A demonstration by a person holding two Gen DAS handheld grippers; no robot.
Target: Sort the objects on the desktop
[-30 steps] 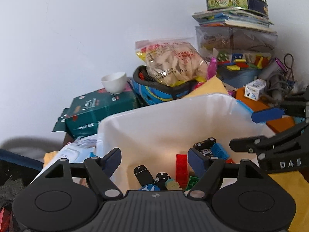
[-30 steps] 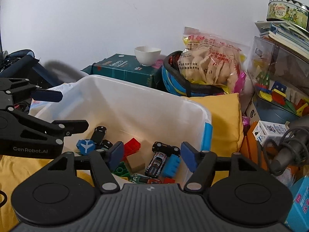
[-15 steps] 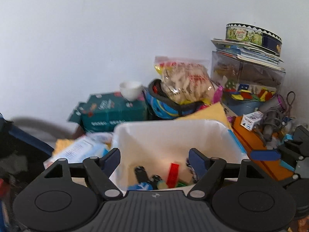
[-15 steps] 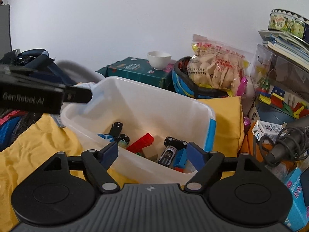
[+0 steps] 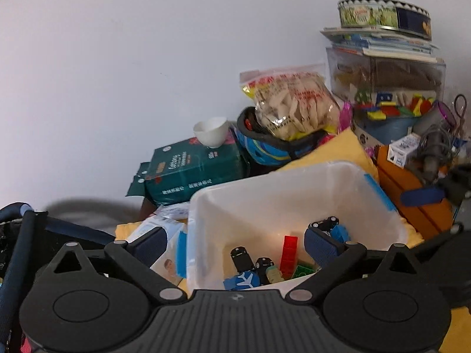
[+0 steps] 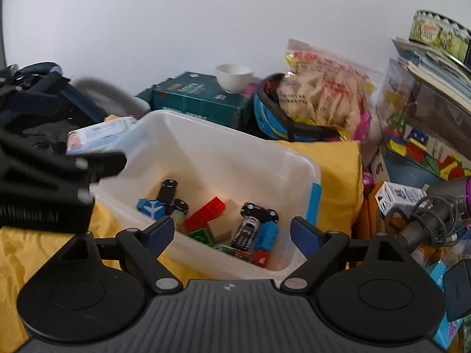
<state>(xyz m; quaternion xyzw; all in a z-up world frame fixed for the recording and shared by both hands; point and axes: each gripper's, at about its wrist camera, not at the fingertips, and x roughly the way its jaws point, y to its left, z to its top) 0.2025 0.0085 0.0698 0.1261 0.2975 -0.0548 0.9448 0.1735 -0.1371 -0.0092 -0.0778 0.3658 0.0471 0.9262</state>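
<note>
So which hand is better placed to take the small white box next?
Probably the right. The white box lies beside the right gripper, whose jaws have just been opening and hold nothing; the left gripper sits across the bin.

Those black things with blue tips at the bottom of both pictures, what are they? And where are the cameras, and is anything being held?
They are hand-held grippers: a person holds one in each hand, each with a camera looking out along its two fingers. One picture is from the left hand-held gripper, the other from the right hand-held gripper.

Both look at a white plastic bin on a yellow cloth. Inside lie toy cars, a red brick and a blue plane block. Behind stand a green box with a white cup on it, and a snack bag.

Nothing is held: both pairs of jaws have just been opening, with nothing between them.
</note>
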